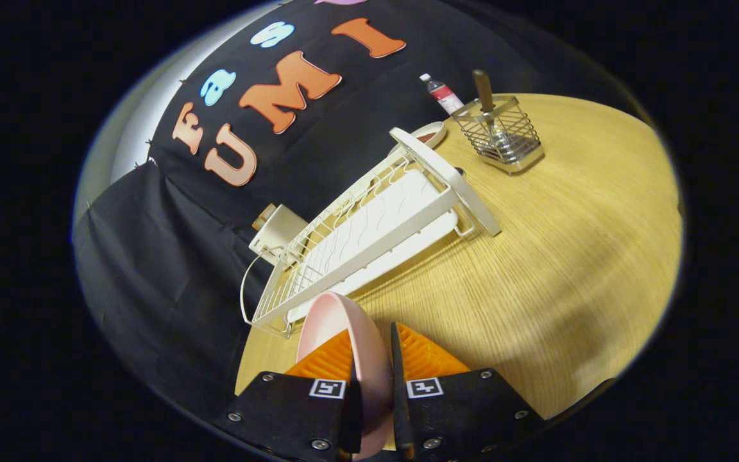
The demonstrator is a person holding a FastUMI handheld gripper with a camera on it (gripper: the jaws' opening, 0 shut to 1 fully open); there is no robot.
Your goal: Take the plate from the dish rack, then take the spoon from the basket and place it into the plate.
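Wooden bench carrying a white dish rack, far left. Pale pink plate, held on edge, clamped between the gripper fingers. Far right, wire basket holding a brown-handled spoon.

Plate: smooth, matt-ish, looks plastic or glazed, can't tell. Dish rack: coated wire w/ smooth plastic tray. Basket: shiny metal wire. Spoon handle looks wood. Tabletop: fine-grained wood, satin. Wall cloth matt, creased.
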